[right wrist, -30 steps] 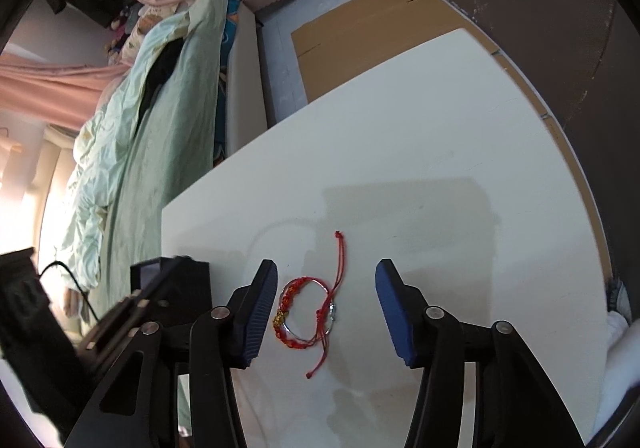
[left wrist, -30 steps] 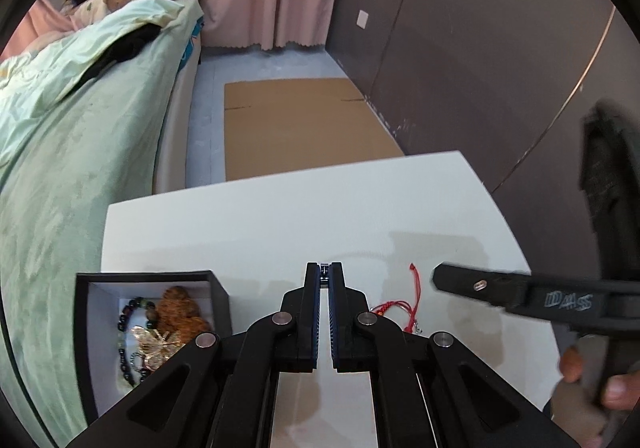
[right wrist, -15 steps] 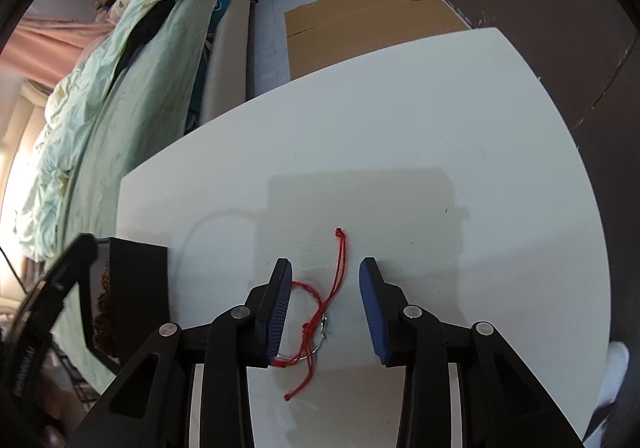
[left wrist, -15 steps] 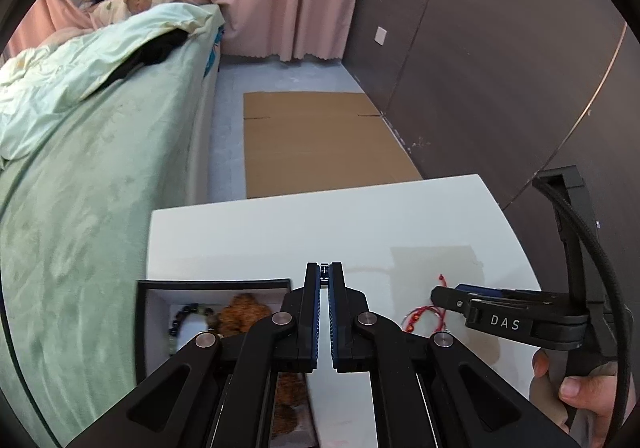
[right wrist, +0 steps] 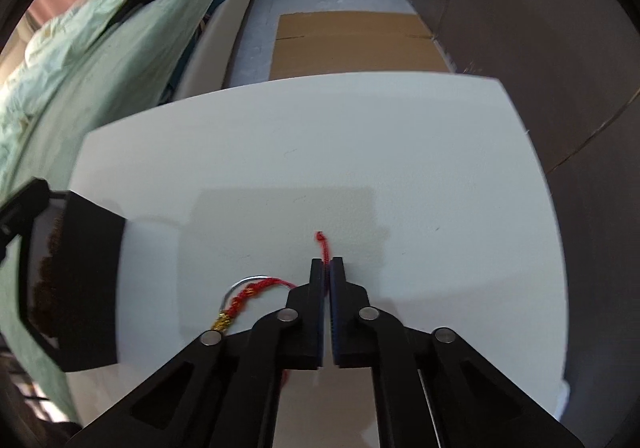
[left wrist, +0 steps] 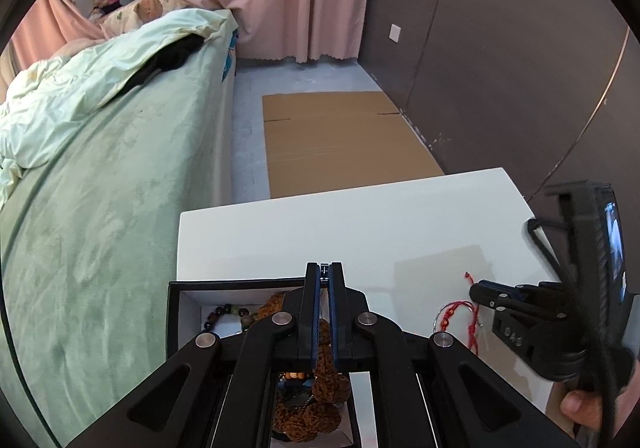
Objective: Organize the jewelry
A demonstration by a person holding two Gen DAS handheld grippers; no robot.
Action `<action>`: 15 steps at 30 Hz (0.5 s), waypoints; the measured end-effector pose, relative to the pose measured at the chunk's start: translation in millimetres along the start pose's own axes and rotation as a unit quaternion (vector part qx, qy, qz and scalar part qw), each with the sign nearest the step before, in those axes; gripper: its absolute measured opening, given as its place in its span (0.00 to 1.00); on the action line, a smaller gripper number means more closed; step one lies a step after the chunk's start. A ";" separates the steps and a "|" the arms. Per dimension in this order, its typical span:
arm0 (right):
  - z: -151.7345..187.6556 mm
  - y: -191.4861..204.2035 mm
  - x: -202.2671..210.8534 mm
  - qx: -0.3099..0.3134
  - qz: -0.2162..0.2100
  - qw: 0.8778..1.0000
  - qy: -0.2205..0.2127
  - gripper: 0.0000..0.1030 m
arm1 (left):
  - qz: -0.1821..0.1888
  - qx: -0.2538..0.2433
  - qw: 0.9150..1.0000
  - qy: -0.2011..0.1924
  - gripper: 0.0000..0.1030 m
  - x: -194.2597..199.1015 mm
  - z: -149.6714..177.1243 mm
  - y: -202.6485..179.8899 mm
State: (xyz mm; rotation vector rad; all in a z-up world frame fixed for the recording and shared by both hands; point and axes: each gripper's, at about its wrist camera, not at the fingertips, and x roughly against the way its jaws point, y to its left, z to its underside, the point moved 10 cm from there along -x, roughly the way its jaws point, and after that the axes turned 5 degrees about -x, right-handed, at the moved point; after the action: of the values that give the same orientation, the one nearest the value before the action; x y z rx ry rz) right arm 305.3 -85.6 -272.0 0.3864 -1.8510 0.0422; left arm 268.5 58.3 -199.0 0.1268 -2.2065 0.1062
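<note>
A red cord bracelet with a silver ring and a gold bead lies on the white table. My right gripper is shut on its cord, whose red end sticks out past the tips. In the left wrist view the bracelet sits beside the right gripper. My left gripper is shut and empty above the black jewelry box, which holds a dark bead bracelet and brown seed beads.
The black box stands at the table's left in the right wrist view. A bed with green bedding runs along the left. Flat cardboard lies on the floor beyond the table. A dark wall is on the right.
My right gripper has closed from wide open onto the red bracelet's cord. The left gripper has pulled back over the box, staying shut.
</note>
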 end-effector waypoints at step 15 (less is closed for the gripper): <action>-5.4 34.8 87.6 -0.008 -0.138 0.986 -0.091 0.03 | -0.005 0.019 1.000 -0.008 0.04 21.6 9.4 12.1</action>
State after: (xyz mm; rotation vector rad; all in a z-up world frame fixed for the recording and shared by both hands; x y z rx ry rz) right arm 277.6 -72.7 -182.7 0.6492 -1.9597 -0.2030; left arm 246.6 68.0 -187.6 0.1608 -2.2202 0.1409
